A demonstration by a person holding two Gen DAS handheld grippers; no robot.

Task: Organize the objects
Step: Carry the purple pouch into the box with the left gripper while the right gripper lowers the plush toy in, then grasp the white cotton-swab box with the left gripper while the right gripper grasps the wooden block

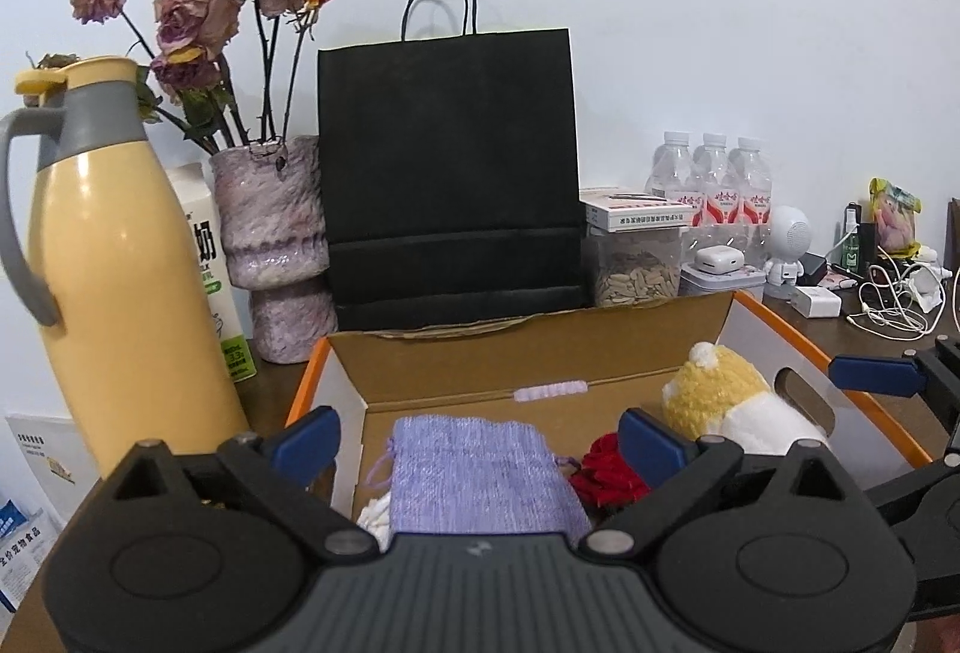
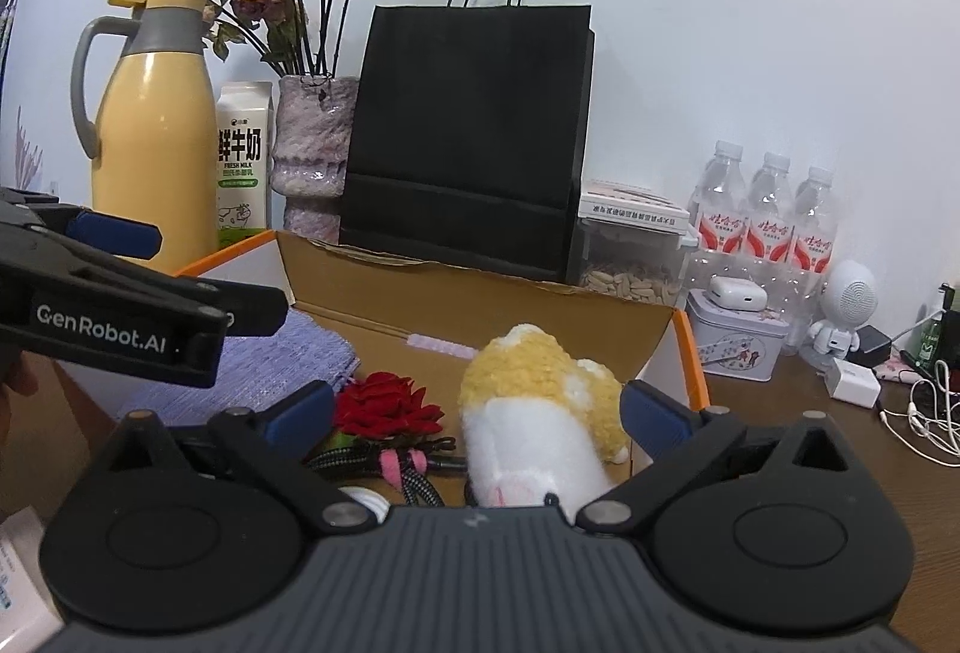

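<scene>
Both grippers hover at the near edge of an open cardboard box (image 1: 540, 335) w/ orange-edged white side flaps, sitting on a dark wood table (image 2: 780, 413). Left gripper (image 1: 480, 440) has its jaws spread wide, nothing between the pads; below and between them lies a lavender woven pouch (image 1: 480, 473) flat on the box floor, w/ a bit of white stuff poking out at its near-left corner. Right gripper (image 2: 477, 413) is likewise spread wide, pads not pressing anything; a yellow-and-white plush toy (image 2: 540, 413) lies inside the box between its fingers, nearer the right one, whether it touches that pad can't be told. A red fabric rose (image 2: 387, 407) lies left of the plush, between it and the pouch, and a braided cable bundle (image 2: 384, 464) w/ a pink tie sits just in front of the rose. A small lilac knitted strip (image 1: 549, 390) rests along the box's back fold. In the right wrist view the left gripper's arm crosses over the pouch at the left. Behind the box: a black paper bag (image 1: 450, 161) upright against the wall, a yellow thermos jug (image 1: 114, 263) far left, a milk carton (image 2: 243, 155), a purple vase (image 1: 270, 245) of dried roses, a clear jar of seeds (image 1: 636, 269) w/ a flat packet on top, water bottles (image 2: 768, 221), a small tin, a white robot-shaped speaker (image 2: 846, 311), chargers and tangled cords at far right.
</scene>
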